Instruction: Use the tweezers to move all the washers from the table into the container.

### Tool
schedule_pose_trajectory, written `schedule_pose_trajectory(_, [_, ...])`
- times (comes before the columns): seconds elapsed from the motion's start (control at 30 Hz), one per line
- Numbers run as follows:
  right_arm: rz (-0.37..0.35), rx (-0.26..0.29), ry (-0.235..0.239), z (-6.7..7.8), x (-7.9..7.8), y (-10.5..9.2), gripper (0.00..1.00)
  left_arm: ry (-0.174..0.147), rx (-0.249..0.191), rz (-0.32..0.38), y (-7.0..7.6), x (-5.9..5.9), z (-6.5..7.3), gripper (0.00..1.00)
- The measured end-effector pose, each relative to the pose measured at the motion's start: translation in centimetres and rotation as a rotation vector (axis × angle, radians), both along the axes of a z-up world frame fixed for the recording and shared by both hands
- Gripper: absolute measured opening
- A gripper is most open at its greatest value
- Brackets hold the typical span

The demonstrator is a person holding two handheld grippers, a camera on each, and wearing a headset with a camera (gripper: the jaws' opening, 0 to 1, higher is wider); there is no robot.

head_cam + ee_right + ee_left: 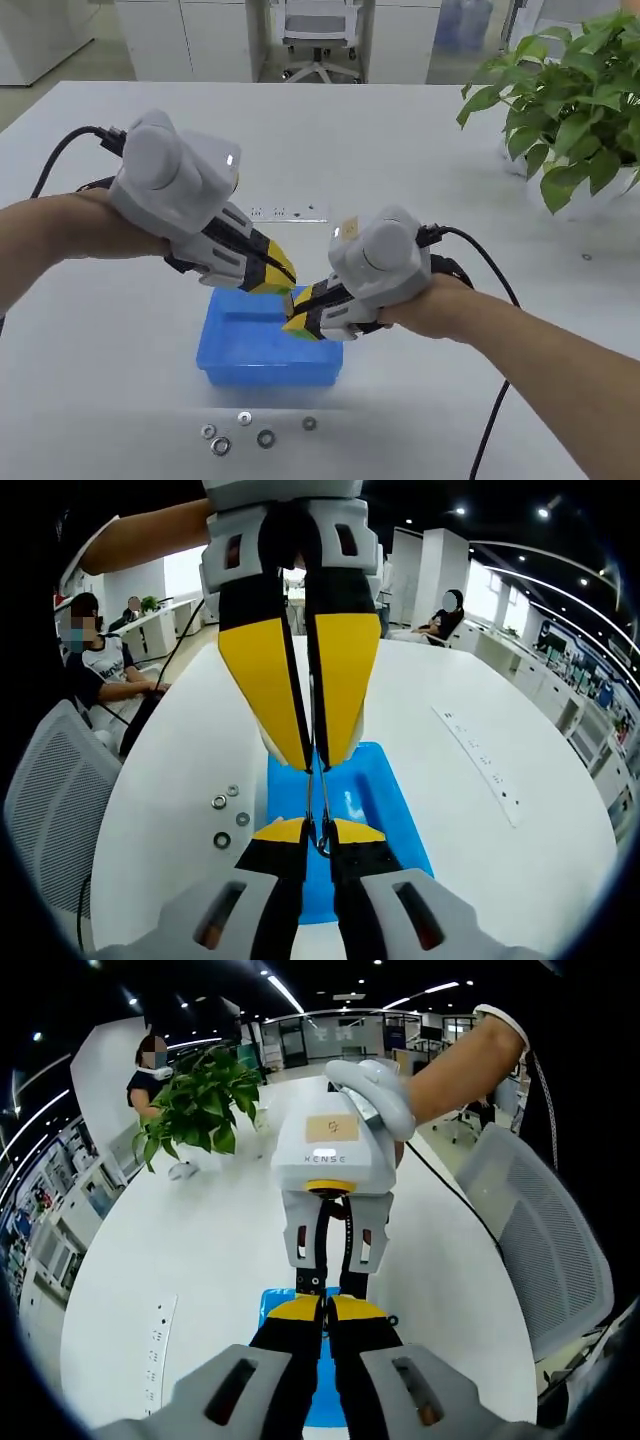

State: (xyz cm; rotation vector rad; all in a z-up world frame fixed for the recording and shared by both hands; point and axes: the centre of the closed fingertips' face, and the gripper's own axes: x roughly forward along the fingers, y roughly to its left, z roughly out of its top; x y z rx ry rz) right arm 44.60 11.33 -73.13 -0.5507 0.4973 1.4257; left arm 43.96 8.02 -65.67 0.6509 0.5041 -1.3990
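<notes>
Five small metal washers (266, 438) lie on the white table (100, 400) beside the blue plastic rectangular container (265, 350). Above it, left gripper (280, 275) and right gripper (296, 322) both pinch the thin steel tweezers (318, 815); mistimed release risks dropping them.

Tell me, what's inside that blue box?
The blue container shows bare floor. The left gripper and right gripper, both closed on the tweezers, cover its far side. The washers lie outside.
</notes>
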Motion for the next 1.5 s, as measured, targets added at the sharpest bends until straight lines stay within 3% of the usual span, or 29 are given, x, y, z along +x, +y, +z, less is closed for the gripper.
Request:
schedule_pose_trajectory(0.53, [0.007, -0.016, 0.011, -2.8, 1.3, -0.1, 0.1, 0.005, 0.024, 0.011, -0.1, 1.4, -2.8, 0.06])
schedule_pose_trajectory(1.1, [0.055, -0.062, 0.018, -5.1, 1.2, -0.3, 0.1, 0.027, 0.035, 0.014, -0.2, 1.4, -5.0, 0.06])
schedule_pose_trajectory(1.5, [0.067, -0.08, 0.01, -5.7, 1.2, -0.5, 0.1, 0.037, 0.039, 0.011, -0.2, 1.4, -5.6, 0.06])
